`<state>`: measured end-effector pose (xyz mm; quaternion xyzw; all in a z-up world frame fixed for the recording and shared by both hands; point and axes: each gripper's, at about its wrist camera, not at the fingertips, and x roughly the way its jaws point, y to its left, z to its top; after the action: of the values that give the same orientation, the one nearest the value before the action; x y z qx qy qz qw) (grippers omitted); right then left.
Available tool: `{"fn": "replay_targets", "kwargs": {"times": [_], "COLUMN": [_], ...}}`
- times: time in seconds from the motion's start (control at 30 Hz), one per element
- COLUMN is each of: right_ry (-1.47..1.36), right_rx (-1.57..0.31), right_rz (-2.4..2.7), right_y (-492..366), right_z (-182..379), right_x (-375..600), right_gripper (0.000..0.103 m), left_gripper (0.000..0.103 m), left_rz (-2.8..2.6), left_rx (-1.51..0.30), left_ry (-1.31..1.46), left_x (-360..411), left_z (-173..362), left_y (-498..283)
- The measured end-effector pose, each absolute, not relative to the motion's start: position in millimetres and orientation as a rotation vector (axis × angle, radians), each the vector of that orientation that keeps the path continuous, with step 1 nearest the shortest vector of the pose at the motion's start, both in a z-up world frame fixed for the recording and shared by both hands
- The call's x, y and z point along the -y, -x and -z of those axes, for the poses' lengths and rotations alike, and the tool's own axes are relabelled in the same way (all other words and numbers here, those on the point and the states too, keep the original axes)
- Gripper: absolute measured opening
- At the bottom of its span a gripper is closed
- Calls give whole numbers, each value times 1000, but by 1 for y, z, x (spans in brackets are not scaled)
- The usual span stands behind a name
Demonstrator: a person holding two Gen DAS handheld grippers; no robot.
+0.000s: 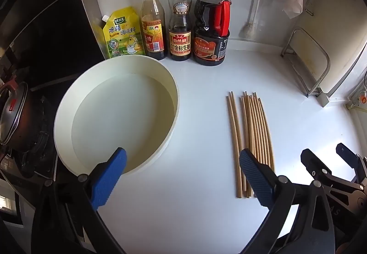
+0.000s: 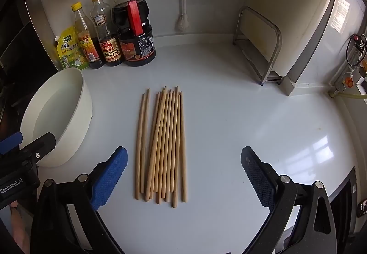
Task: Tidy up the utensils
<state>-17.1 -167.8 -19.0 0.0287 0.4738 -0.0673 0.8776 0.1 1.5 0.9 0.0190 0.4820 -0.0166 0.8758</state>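
From the left wrist view, the left gripper (image 1: 183, 160) hangs above the white counter (image 1: 206, 219) with its blue-padded jaws spread wide and nothing between them. Take the round white basin (image 1: 59, 116) as the landmark: the gripper's left finger overlaps its near rim in the picture, and the basin shows only its pale bare floor. Well to the right of the basin lies the bundle of wooden chopsticks (image 1: 252, 130), side by side on the counter, thin ends pointing away — the gripper's right finger covers their near ends. Behind the basin, against the wall, stand a yellow seasoning pouch (image 1: 122, 34), a yellow-capped vinegar bottle (image 1: 153, 31), a yellow-capped soy sauce bottle (image 1: 180, 24) and a big red-handled jug (image 1: 212, 27). Left of the basin sits a dark lidded pot (image 1: 16, 114) on the stove. Far right of the basin, the right gripper (image 1: 321, 155) pokes in.

Over to the right wrist view — the right gripper (image 2: 184, 160) hovers with jaws equally wide, empty. The chopsticks (image 2: 162, 144) lie right of the basin (image 2: 84, 102), a loose fan, two set slightly apart on the basin's side. The same bottles stand behind the basin. Far to its right a metal rack (image 2: 275, 47) stands by the wall. The left gripper (image 2: 29, 141) shows just in front of the basin.
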Motion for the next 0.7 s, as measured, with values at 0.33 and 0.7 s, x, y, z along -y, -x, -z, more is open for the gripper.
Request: {"fn": "replay_targets", "kwargs": {"times": [0.33, 0.7], "right_ry": [-62, -62], "right_rx": [-988, -988], "right_rz": [141, 138], "right_y": [14, 14], "right_z": [19, 19], "right_x": [167, 167], "right_gripper": [95, 95], "left_gripper": [97, 97], "left_rz": [36, 36], "left_rx": [-1007, -1008], "left_ry": [-41, -40], "left_x": [-2, -3], "left_z": [-1, -2], "left_y": [-1, -1]}}
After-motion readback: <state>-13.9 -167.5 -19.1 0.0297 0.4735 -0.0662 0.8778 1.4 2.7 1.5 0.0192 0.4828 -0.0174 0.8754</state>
